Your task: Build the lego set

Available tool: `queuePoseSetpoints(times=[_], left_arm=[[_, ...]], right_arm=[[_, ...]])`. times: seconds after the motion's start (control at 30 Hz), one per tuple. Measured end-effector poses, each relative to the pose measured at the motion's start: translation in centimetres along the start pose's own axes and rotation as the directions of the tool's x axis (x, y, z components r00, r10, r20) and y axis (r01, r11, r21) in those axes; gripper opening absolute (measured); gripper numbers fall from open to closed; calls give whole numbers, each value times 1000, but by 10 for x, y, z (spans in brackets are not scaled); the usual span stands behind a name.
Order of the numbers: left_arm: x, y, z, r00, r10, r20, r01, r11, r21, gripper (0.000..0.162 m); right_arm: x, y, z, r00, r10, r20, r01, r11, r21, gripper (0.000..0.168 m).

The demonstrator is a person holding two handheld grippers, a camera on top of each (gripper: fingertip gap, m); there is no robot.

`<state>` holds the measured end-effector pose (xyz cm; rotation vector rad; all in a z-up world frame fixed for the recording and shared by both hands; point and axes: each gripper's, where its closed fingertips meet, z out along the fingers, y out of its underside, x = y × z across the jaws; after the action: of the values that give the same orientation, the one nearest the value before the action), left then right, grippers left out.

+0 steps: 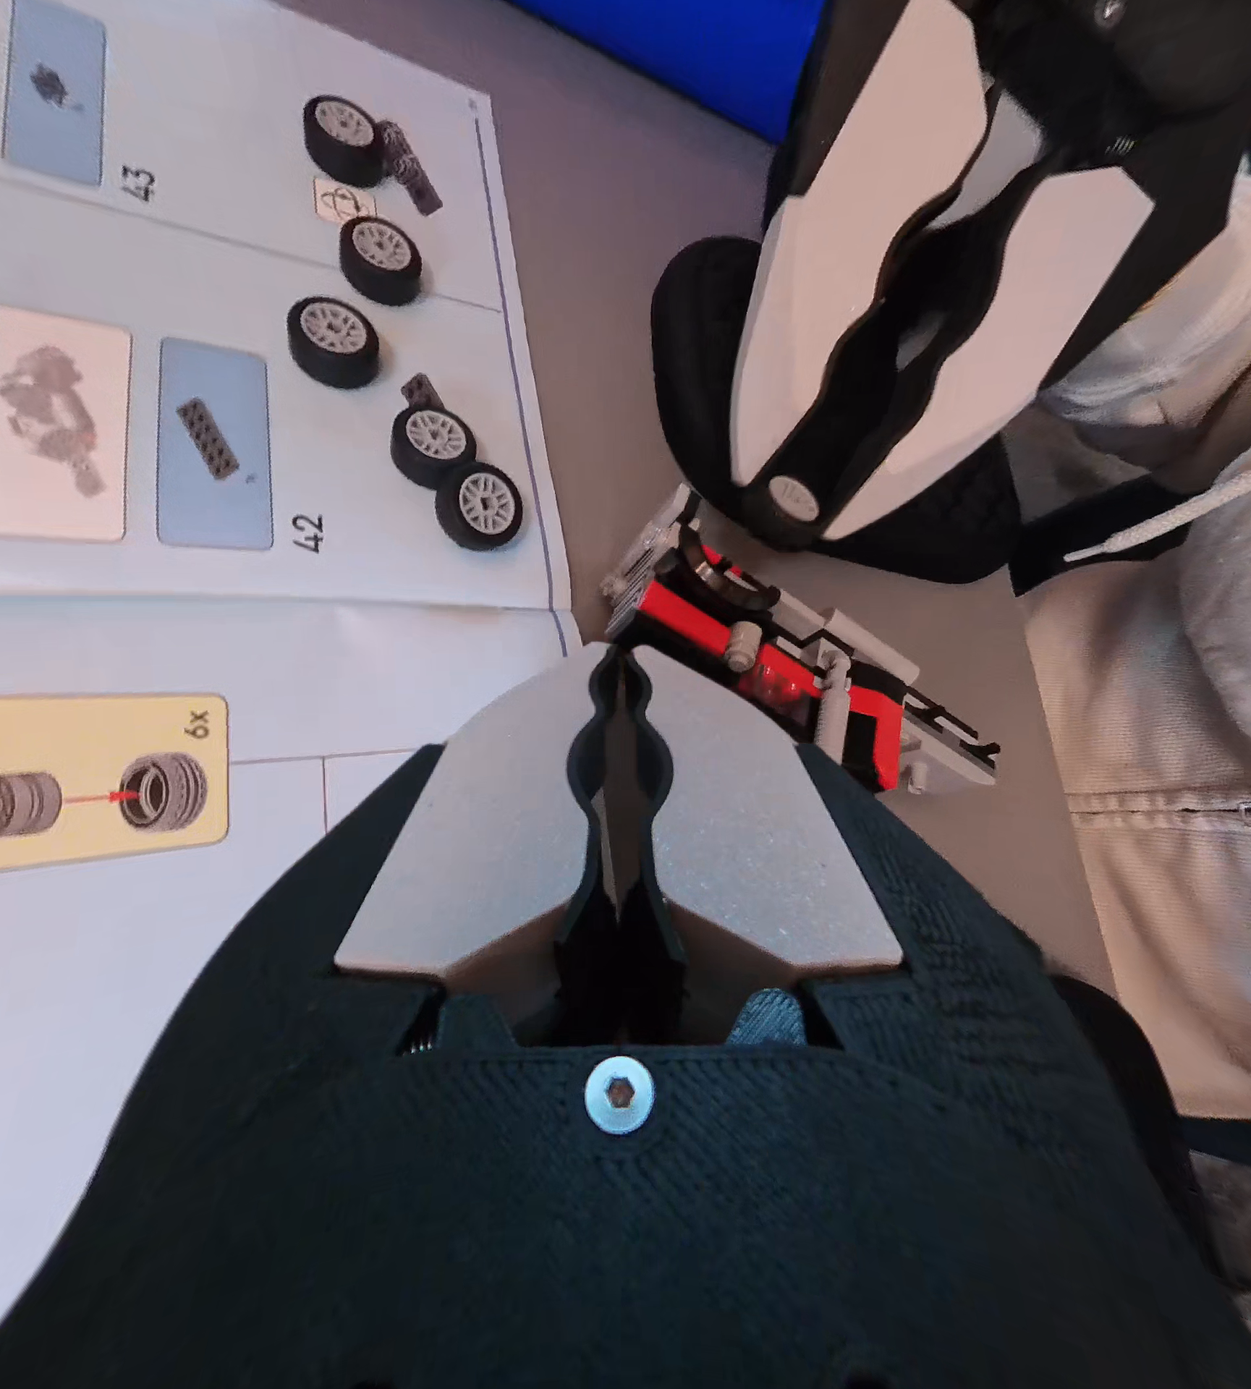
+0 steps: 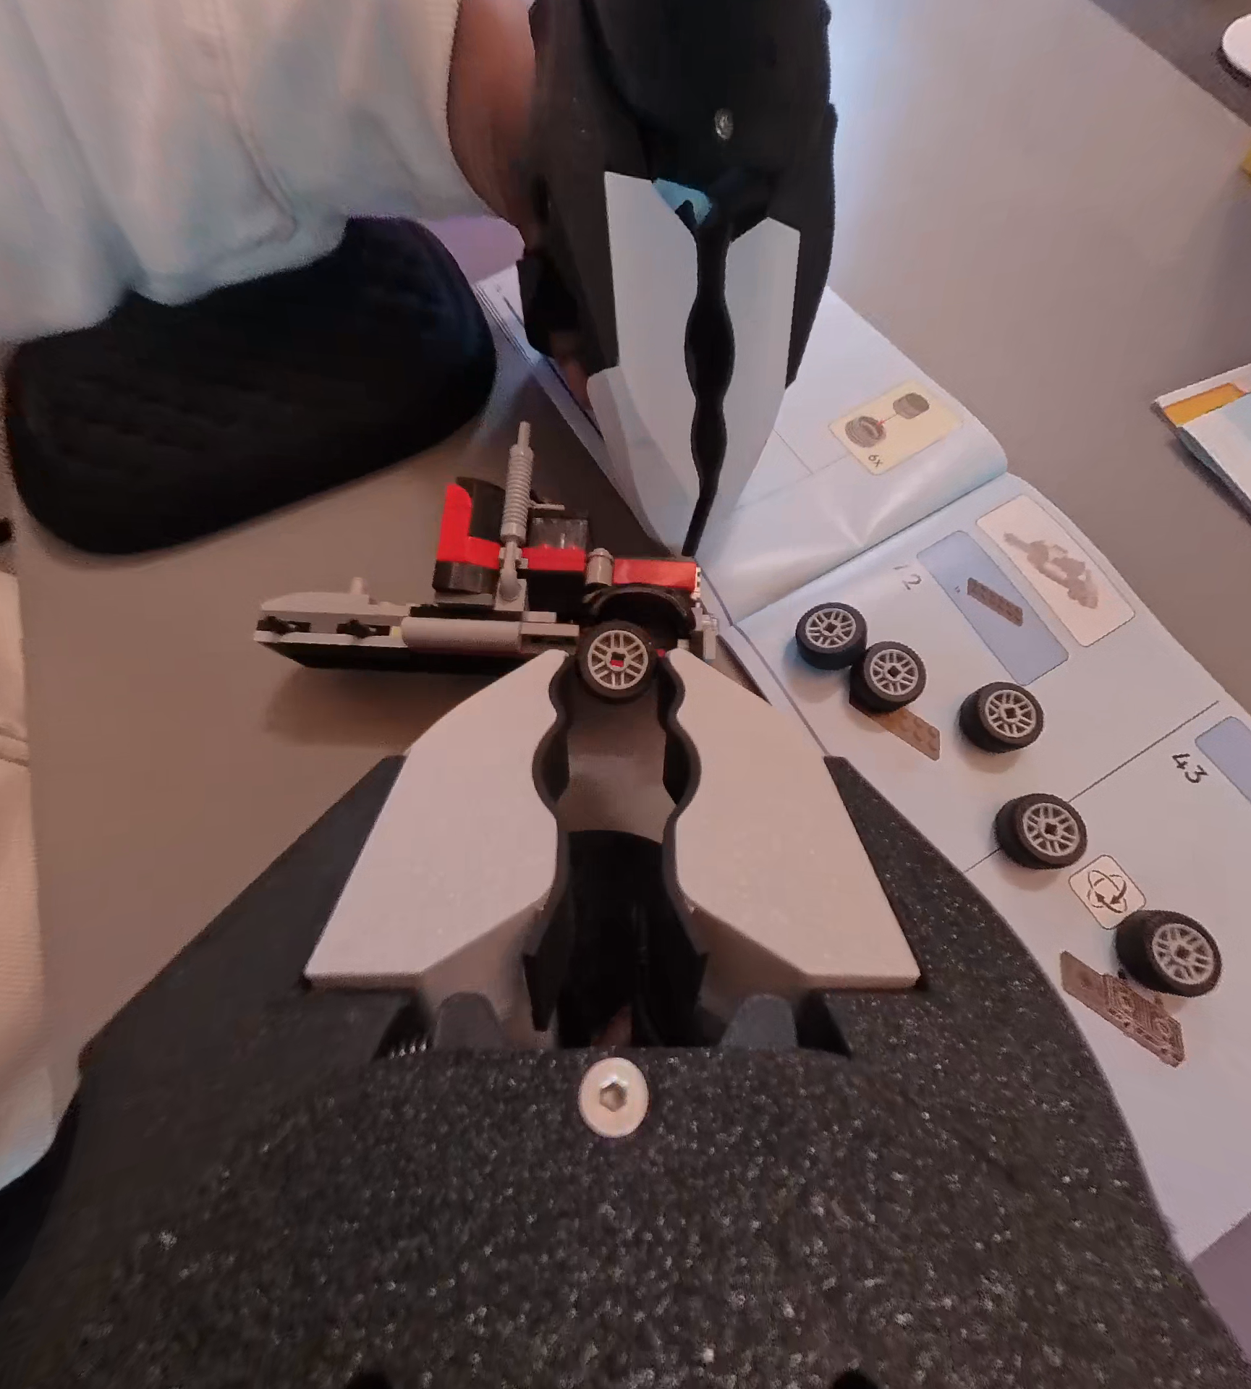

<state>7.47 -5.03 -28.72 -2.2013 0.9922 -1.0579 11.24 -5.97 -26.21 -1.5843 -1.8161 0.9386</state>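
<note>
Five loose wheels (image 2: 830,634) – sixth (image 2: 616,660) in right gripper (image 2: 611,661) jaws.

The open booklet (image 1: 156,646), left of the left gripper (image 1: 618,661), carries all the legible print. Two black step numbers (image 1: 309,534) stand beside blue panels, ahead of its tips. A short count mark sits in a yellow box (image 1: 81,782) alongside its fingers. A small circling-arrows symbol (image 1: 344,199) lies farthest ahead.
</note>
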Motion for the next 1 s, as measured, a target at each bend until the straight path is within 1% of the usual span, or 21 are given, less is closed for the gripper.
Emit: queuePoseSetpoints(times=[0.13,0.23,0.43,0.53,0.7,1.0], left_arm=[[1,2,8,999,53,1,-53,998,-18,0],[1,4,9,998,60,-1,-60,998,-14,0],[3,5,10,998,67,-19,-67,998,-20,1],[4,6,9,998,60,-29,-61,998,-16,1],[4,7,9,998,51,-43,-51,999,-18,1],[5,9,10,997,46,-54,-48,998,-31,2]], right_arm=[[3,3,9,999,-38,-36,36,998,-58,21],[4,3,9,995,-79,-54,73,992,-105,21],[7,5,10,973,-217,-84,192,953,-234,21],[8,5,10,966,-238,-97,208,946,-247,21],[8,4,11,930,-350,-110,317,917,-241,21],[9,1,10,885,-442,-149,418,893,-166,21]])
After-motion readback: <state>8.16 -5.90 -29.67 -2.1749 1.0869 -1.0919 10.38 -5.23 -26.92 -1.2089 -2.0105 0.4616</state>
